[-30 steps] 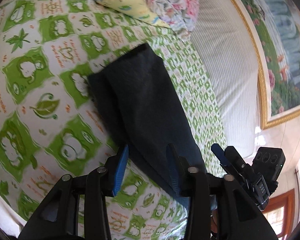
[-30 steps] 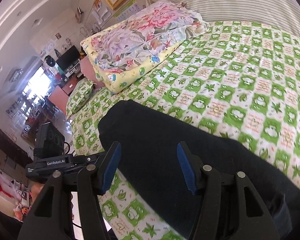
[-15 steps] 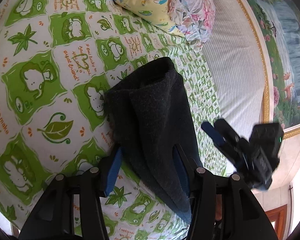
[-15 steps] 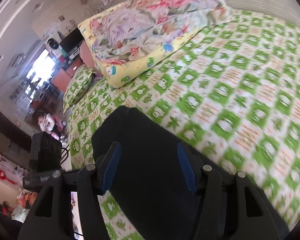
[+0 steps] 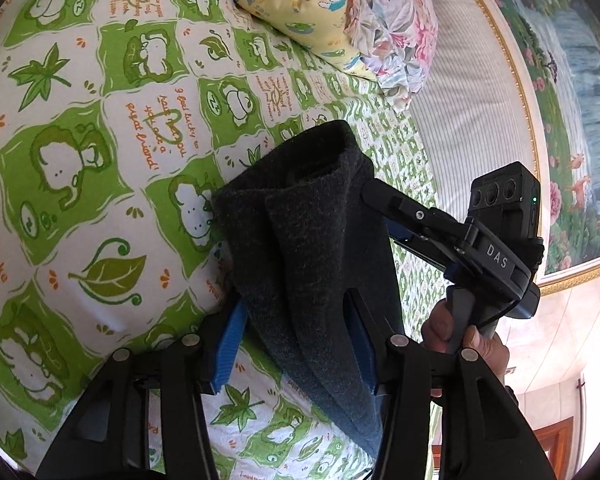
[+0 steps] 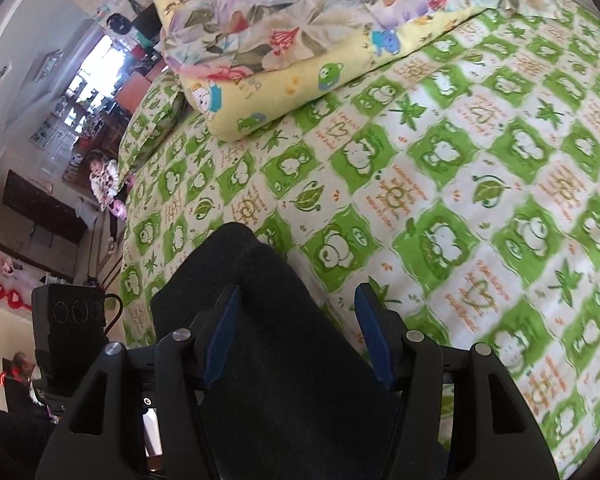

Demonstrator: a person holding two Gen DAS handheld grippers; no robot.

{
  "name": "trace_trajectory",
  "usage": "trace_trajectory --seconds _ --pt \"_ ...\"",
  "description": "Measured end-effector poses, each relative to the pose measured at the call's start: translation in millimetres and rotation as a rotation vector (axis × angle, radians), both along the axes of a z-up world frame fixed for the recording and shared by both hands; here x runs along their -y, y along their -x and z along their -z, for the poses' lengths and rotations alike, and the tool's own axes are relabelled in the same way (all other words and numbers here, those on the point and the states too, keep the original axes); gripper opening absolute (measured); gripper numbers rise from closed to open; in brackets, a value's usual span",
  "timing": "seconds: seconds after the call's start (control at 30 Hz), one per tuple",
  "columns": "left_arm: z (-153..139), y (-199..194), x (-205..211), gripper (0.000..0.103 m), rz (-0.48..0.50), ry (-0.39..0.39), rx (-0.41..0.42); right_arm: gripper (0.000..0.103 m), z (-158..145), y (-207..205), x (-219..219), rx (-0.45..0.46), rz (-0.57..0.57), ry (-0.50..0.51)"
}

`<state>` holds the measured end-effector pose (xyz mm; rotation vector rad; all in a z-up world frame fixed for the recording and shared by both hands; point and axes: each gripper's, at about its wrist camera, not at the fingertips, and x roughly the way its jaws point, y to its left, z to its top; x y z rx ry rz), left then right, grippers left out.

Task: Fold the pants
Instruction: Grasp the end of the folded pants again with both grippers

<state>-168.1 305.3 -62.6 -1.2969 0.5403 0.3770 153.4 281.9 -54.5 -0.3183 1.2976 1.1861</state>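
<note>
Dark grey pants (image 5: 312, 240) lie folded into a long strip on the green-and-white bedspread (image 5: 80, 160). My left gripper (image 5: 294, 340) straddles the strip's near part with its jaws closing. The cloth runs between the blue pads (image 5: 228, 344), and no firm pinch shows. My right gripper (image 5: 384, 216), held by a hand (image 5: 460, 332), reaches in from the right, its tip at the strip's far right edge. In the right wrist view the pants (image 6: 240, 272) pass under the right gripper (image 6: 296, 336), whose pads stand apart over the cloth.
Folded yellow and floral quilts (image 5: 320, 12) are piled at the far end of the bed (image 6: 300, 40). A striped headboard cushion (image 5: 472, 100) and a gold-framed painting (image 5: 572, 80) lie to the right. A person (image 6: 104, 176) sits beyond the bed's left edge.
The right gripper has swung in and down to the pants' far right edge. The left view has drawn closer to the pants, whose far end now stands bunched up.
</note>
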Motion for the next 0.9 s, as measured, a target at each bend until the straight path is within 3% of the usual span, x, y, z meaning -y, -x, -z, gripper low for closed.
trace_trajectory --seconds 0.17,0.37,0.47,0.9 --pt "1.0 -4.0 -3.4 0.041 -0.014 -0.008 -0.01 0.058 7.2 6.5 -7.4 -0.006 -0.025 0.0" --pt "-4.3 -8.3 -0.7 0.023 -0.01 -0.062 -0.048 0.036 8.2 14.5 -7.2 0.01 0.003 -0.038" --pt "-11.1 -9.3 4.3 0.016 -0.002 -0.08 -0.036 0.03 1.8 19.5 0.1 0.031 0.03 -0.043" --pt "-61.0 -12.6 39.0 0.015 0.041 -0.206 0.053 0.025 -60.5 49.2 70.3 0.068 0.245 -0.273"
